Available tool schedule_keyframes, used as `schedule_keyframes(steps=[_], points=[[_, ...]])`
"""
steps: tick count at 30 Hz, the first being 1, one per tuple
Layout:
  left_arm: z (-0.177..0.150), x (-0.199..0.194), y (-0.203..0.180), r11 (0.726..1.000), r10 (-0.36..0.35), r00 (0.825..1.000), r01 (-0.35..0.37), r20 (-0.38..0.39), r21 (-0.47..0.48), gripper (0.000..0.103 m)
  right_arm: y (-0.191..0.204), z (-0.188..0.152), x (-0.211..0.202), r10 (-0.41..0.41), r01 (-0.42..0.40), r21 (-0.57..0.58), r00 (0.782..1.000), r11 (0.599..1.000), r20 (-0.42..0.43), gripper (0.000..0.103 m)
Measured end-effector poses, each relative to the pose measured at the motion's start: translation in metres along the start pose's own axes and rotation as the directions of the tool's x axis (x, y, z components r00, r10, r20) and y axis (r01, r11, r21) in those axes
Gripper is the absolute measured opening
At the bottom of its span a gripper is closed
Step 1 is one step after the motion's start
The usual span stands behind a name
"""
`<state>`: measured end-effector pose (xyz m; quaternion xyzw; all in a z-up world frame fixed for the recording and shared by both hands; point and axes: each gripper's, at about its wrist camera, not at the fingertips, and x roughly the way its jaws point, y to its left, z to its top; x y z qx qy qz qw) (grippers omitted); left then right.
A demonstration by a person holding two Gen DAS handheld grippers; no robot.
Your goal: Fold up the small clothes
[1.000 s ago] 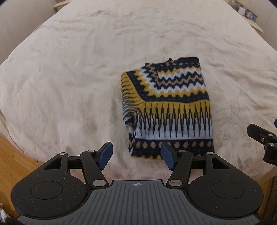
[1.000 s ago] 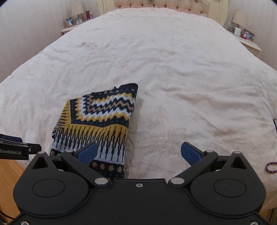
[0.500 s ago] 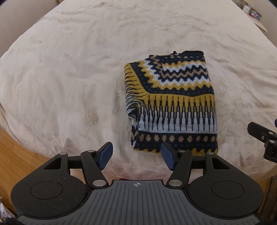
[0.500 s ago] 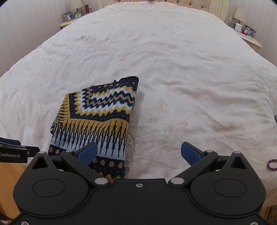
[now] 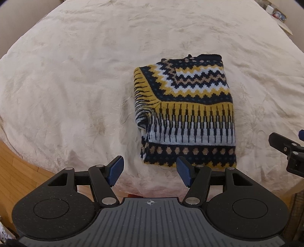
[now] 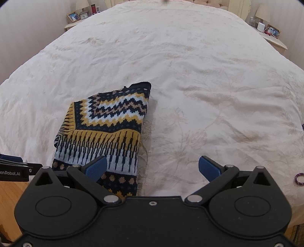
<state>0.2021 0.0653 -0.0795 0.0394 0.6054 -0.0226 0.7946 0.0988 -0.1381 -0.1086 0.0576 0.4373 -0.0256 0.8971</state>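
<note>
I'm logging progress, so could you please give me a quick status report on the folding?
Left gripper open, empty. Right gripper open, empty. Patterned sweater lies folded on the bedspread, untouched. Nothing in the way.

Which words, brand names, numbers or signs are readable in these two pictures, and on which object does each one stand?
"enRobot.AI": white letters on the black body of the left gripper, seen at the left edge of the right wrist view; the start of the word is cut off.
A small crosshair sign, no letters: on the grey ribbed plate in the left wrist view.
Framed photos on the nightstands: too small to read.
</note>
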Motion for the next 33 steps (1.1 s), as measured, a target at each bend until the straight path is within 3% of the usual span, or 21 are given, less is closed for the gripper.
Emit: schedule_keyframes(steps=[33], points=[[0.010,-0.002,-0.010,1.000,0.000,1.000,0.000,0.010,0.016,0.060,-0.006,0.006,0.004,0.009,-0.009,0.007,1.000,1.000,-0.004,0.102]])
